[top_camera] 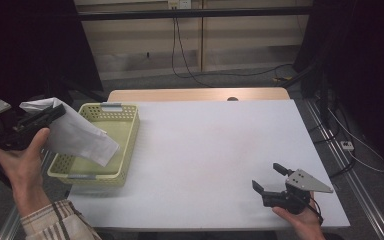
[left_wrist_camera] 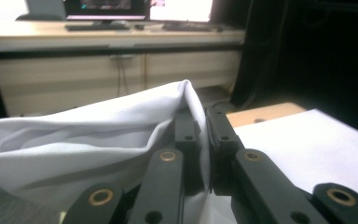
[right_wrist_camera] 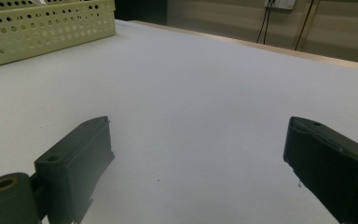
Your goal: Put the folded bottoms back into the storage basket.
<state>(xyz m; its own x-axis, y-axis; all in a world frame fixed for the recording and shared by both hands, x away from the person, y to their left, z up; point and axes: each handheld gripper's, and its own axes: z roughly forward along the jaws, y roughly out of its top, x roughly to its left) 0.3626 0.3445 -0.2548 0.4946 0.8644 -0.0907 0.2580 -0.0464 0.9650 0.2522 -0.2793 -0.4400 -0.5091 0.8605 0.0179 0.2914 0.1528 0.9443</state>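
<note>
A white cloth [top_camera: 75, 135] hangs in the air over the left end of a pale yellow perforated basket [top_camera: 126, 145]. My left gripper [top_camera: 57, 111] is shut on the cloth's upper edge, held up at the table's left side. In the left gripper view the cloth [left_wrist_camera: 88, 140] is pinched between the two closed jaws of the left gripper [left_wrist_camera: 203, 119] and drapes to the left. My right gripper [top_camera: 269, 178] rests low over the white table [top_camera: 210, 150] near its front right corner, jaws spread wide. In the right gripper view the right gripper [right_wrist_camera: 198, 140] has bare table between its jaws.
The basket [right_wrist_camera: 42, 28] stands at the table's left edge. Behind the table are wooden cabinets [top_camera: 200, 40] with cables [top_camera: 180, 50] hanging down to the floor. Dark curtains flank both sides. A cabinet [left_wrist_camera: 112, 70] with monitors on top stands in the left gripper view.
</note>
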